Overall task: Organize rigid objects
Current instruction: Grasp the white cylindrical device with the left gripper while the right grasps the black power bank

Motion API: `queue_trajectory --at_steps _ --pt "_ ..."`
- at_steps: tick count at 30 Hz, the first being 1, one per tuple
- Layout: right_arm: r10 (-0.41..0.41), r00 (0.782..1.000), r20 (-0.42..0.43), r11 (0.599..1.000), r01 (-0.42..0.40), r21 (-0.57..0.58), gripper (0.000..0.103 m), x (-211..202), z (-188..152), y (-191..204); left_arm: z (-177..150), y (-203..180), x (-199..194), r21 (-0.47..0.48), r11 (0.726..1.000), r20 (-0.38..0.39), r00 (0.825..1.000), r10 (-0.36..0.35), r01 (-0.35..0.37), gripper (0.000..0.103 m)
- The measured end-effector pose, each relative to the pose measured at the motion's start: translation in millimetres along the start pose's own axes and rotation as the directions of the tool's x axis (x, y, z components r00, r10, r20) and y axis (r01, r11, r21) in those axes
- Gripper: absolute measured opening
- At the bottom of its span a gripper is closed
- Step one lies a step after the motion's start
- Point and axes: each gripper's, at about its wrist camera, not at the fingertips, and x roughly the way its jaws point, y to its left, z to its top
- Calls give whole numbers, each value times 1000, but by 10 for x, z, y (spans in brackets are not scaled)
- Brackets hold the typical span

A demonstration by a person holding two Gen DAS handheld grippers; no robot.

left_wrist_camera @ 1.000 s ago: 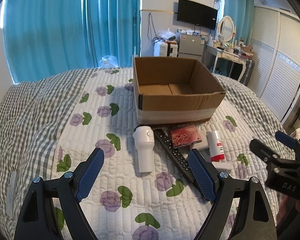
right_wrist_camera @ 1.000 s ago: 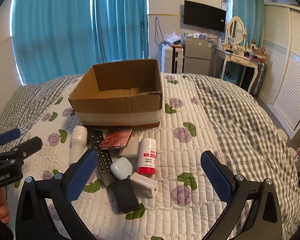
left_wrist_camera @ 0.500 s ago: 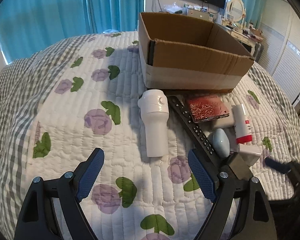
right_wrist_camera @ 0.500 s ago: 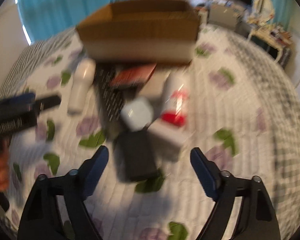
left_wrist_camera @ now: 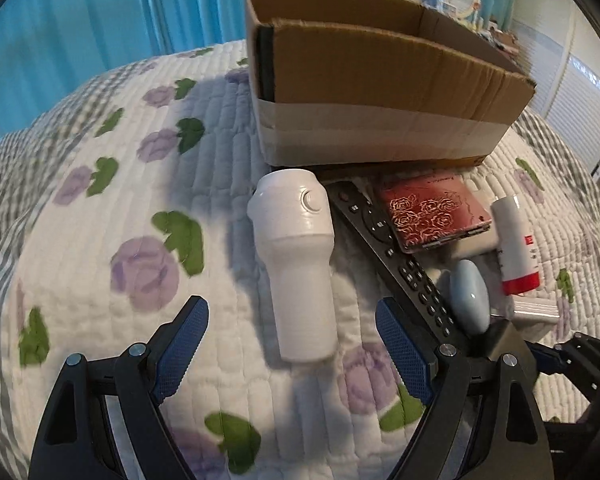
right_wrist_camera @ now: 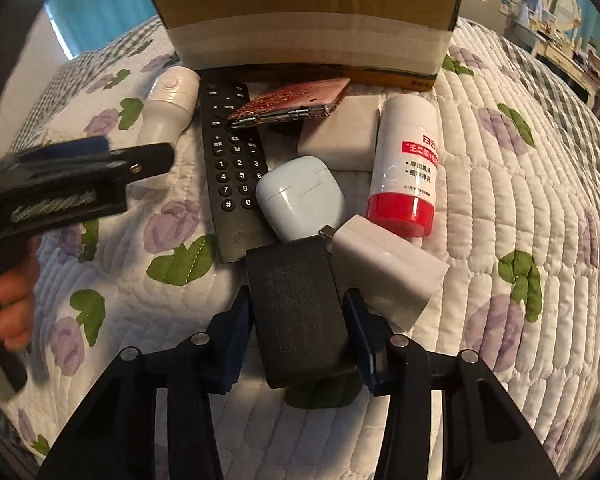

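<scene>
A cardboard box stands on the quilted bed, also in the right wrist view. In front of it lie a white cylindrical device, a black remote, a red rose-patterned case, a red-capped white bottle, a pale blue earbud case, a white charger and a black power adapter. My left gripper is open, its pads either side of the white device's near end. My right gripper is shut on the black adapter, which rests on the quilt.
A white flat block lies under the red case. The floral quilt spreads left of the pile. Blue curtains hang behind. A dresser with a mirror stands at the far right.
Both grippers have dropped toward the bed and moved in on the pile. The right gripper has narrowed from wide open onto the black adapter. The left gripper has neared the white device.
</scene>
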Motion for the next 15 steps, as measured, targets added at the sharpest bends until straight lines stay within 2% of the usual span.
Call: queue_trajectory --at_steps 9,12,15 --pt "63 998 5 998 -63 29 41 -125 -47 -130 124 -9 243 46 999 -11 1000 -19 20 83" --pt "57 998 2 998 -57 17 41 -152 -63 -117 160 -5 253 48 998 -20 999 -40 41 41" --pt "59 998 0 998 -59 17 41 -163 -61 -86 177 28 264 32 997 -39 997 -66 67 39"
